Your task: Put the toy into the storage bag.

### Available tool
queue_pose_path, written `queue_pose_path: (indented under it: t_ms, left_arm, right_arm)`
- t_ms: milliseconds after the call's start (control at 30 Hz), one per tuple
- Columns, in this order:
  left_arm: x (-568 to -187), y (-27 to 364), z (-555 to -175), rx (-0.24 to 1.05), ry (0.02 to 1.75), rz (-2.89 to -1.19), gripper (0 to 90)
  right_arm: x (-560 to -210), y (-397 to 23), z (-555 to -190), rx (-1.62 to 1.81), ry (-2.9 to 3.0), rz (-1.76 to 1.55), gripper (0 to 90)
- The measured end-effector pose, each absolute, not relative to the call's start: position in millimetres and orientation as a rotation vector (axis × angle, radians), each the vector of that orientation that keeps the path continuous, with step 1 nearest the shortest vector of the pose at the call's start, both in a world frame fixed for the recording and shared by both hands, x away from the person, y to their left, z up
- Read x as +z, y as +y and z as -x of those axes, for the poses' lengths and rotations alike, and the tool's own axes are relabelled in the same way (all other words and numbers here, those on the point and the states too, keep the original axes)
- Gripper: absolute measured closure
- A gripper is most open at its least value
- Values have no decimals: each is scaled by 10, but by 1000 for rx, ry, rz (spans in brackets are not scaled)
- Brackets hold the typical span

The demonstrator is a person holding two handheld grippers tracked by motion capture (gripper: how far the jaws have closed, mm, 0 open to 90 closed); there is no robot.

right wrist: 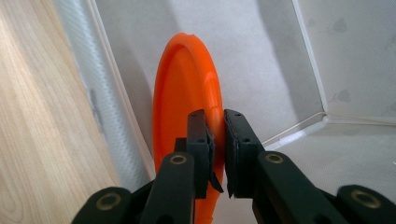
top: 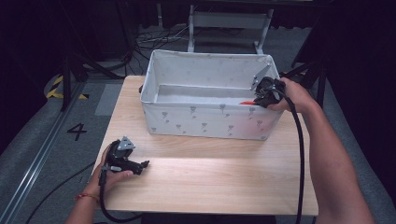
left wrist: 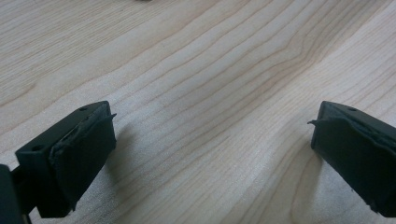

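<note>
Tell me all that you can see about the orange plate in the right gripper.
The plate is bright orange, round, and looks like smooth plastic with a raised rim. The right gripper is shut on its rim, one jaw on each face, so in the right gripper view it stands edge-on. It hangs inside the white fabric box, near the box's right end, close to the wall. In the high view only a thin orange sliver shows beside the gripper. Whether it touches the box floor cannot be told.
</note>
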State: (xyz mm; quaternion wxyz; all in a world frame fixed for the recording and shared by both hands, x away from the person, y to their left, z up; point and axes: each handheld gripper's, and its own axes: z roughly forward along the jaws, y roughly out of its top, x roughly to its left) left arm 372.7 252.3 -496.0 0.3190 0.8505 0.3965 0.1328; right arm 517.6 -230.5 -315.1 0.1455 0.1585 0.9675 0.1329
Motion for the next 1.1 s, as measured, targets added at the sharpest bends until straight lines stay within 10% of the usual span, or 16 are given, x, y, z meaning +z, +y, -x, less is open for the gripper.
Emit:
queue_pose_path:
  t_ms: [400, 1100]
  left_arm:
    - [-4959, 2523, -3727, 351, 1043, -2238, 2]
    - [-4961, 2524, -3734, 356, 1036, -2236, 2]
  right_arm:
    - [-3135, -2303, -5171, 388, 2767, -480, 772]
    - [-2904, -2642, -4868, 1026, 2393, -791, 413]
